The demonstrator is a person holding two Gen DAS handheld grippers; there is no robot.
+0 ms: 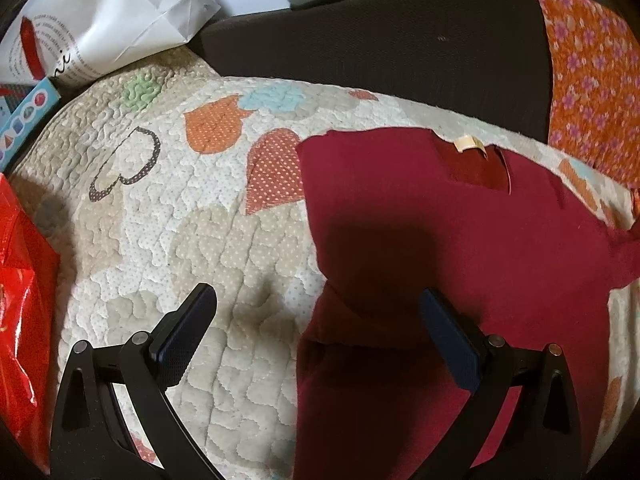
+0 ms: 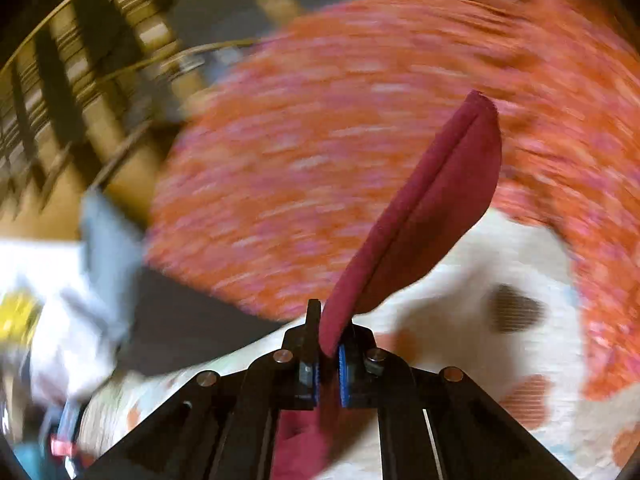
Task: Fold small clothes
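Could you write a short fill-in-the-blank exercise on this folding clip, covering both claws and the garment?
1. The left claw is ____, gripping nothing.
2. The right claw is shut on a fold of the dark ____ fabric garment.
3. The garment lies on a cream quilted blanket printed with ____ shapes.
4. The crinkly plastic bag at the left edge of the left wrist view is ____.

Missing words: open; red; heart; red

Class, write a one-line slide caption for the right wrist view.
Right gripper shut on a fold of dark red garment, lifted above the quilt, orange floral fabric blurred behind.
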